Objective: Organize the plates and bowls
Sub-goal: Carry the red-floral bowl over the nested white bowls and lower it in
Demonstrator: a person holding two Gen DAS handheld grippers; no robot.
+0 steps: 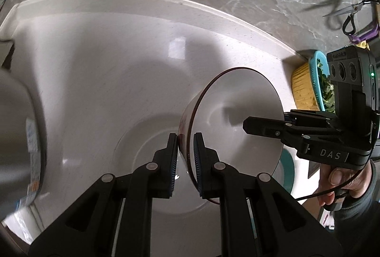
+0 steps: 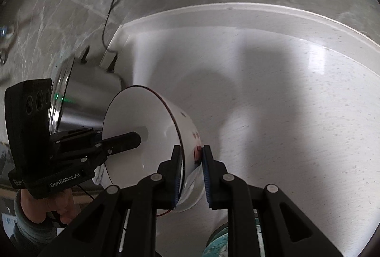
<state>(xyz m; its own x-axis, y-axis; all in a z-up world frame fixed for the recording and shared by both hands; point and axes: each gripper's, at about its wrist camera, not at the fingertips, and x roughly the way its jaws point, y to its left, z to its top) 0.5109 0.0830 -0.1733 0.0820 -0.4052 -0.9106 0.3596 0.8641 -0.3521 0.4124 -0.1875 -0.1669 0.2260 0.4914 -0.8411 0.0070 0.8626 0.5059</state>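
While both tongs pinch it, the bowl (image 1: 237, 119) hangs tilted on edge over the white desk (image 1: 106, 66), centre-right of the left view. Steel pot (image 2: 90, 95) stands at left of the right view, likely the reason for the lifted carry. Left tongs (image 1: 185, 157) clamp the rim wall from one side, right tongs (image 2: 191, 169) from the opposite side, probably sharing weight. Teal plate (image 1: 288, 169) peeks below the bowl, possibly the stacking spot.
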